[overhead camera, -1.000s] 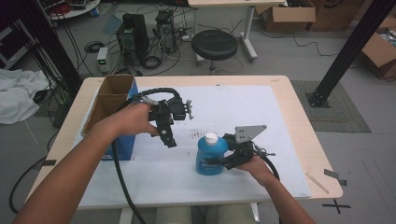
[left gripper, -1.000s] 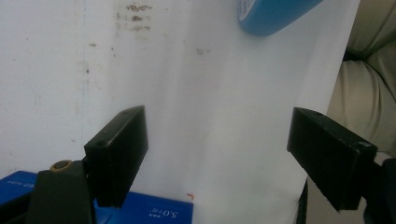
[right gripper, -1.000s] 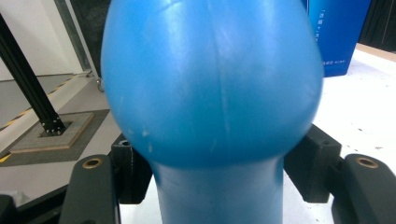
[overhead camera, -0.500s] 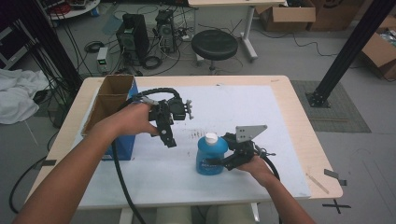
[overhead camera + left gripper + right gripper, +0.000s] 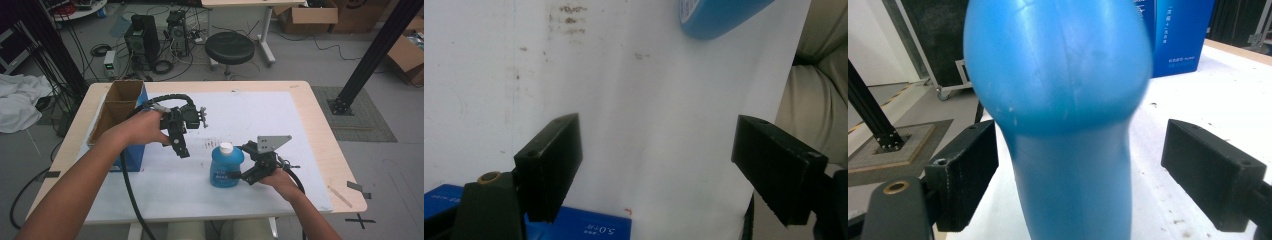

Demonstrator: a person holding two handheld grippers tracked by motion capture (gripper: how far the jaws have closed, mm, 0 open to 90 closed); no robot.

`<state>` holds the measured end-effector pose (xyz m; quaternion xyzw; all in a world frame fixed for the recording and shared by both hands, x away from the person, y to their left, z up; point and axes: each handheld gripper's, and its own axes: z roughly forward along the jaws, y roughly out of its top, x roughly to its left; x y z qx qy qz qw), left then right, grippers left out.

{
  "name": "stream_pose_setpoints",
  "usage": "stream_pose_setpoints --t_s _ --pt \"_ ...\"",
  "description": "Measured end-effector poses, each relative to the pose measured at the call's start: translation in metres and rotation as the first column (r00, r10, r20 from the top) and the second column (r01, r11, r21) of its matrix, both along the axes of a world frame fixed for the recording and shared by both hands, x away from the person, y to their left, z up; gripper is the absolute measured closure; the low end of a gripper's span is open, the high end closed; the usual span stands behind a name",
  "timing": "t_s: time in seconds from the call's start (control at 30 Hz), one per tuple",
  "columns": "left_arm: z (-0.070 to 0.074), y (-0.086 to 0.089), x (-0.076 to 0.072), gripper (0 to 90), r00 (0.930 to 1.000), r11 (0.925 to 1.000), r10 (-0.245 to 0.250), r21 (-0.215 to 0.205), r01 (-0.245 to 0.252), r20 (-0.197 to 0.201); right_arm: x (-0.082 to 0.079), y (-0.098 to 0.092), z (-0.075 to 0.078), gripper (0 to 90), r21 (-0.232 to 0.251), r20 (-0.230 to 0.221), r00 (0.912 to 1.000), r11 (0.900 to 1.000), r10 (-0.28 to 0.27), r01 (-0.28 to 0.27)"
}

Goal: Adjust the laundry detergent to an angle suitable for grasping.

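The blue bottle stood upright on the white bench. The right gripper had just been opening its jaws; they stood wide, the bottle between them, not squeezed. The left gripper hung over the bench near the box, jaws wide and empty.

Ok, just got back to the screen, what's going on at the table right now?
A person is working two handheld grippers. The right gripper has just been opening around the blue bottle; the bottle stands upright on the white mat between its jaws, with gaps on both sides. The left gripper hovers open above the mat beside the cardboard box.
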<state>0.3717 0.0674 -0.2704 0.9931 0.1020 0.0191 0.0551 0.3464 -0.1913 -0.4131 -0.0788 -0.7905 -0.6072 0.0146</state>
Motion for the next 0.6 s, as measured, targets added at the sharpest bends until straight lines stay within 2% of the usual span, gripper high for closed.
stream_pose_setpoints --t_s 0.6 --pt "0.0 -0.004 0.001 21.0 1.0 1.0 -0.004 0.001 0.004 -0.001 0.0 -0.028 0.007 14.6 -0.006 -0.004 0.9993 0.999 -0.038 0.038"
